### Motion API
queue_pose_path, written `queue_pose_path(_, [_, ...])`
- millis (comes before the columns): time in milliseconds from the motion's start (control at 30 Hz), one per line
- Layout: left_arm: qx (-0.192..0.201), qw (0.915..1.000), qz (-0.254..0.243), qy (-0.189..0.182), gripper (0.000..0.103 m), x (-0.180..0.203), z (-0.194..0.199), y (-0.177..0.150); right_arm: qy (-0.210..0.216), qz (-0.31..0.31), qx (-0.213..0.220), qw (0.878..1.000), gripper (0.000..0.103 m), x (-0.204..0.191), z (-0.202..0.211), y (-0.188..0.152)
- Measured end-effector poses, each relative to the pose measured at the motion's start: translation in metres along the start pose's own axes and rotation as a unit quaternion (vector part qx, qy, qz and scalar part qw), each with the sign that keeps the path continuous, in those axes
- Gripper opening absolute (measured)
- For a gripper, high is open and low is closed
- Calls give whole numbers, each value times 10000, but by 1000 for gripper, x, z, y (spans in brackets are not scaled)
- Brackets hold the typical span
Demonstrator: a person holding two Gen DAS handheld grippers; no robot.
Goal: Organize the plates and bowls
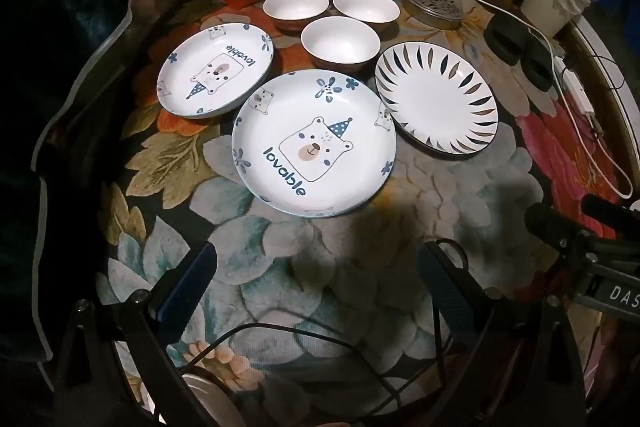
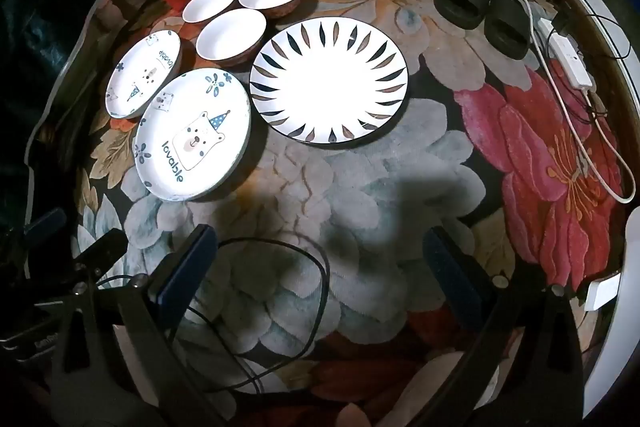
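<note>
With both your left gripper (image 1: 316, 279) and right gripper (image 2: 320, 263) spread wide and empty, take the stiff, slippery, breakable bear plate (image 1: 314, 143) just ahead by its raised rim.

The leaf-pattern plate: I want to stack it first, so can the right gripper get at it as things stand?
Probably yes. The right gripper is open and empty, and only bare floral rug lies between it and the leaf-pattern plate, which has nothing on it.

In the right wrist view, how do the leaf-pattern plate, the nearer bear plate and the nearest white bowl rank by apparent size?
1. leaf-pattern plate
2. nearer bear plate, though the wide-angle lens makes this order unsure
3. nearest white bowl
</note>
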State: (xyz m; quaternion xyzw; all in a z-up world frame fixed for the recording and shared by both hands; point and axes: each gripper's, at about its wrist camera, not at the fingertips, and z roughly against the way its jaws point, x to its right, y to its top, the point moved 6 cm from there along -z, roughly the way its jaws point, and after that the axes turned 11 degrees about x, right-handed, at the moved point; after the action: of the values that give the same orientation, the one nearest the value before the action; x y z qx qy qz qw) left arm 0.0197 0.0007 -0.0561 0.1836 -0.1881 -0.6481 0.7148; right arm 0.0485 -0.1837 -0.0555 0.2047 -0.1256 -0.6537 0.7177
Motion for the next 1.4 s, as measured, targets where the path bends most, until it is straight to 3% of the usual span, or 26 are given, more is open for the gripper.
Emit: queue_pose_path(1400, [9, 10000, -38, 31, 101, 1, 0, 3, 3, 2, 54, 10000, 103, 3, 1, 1])
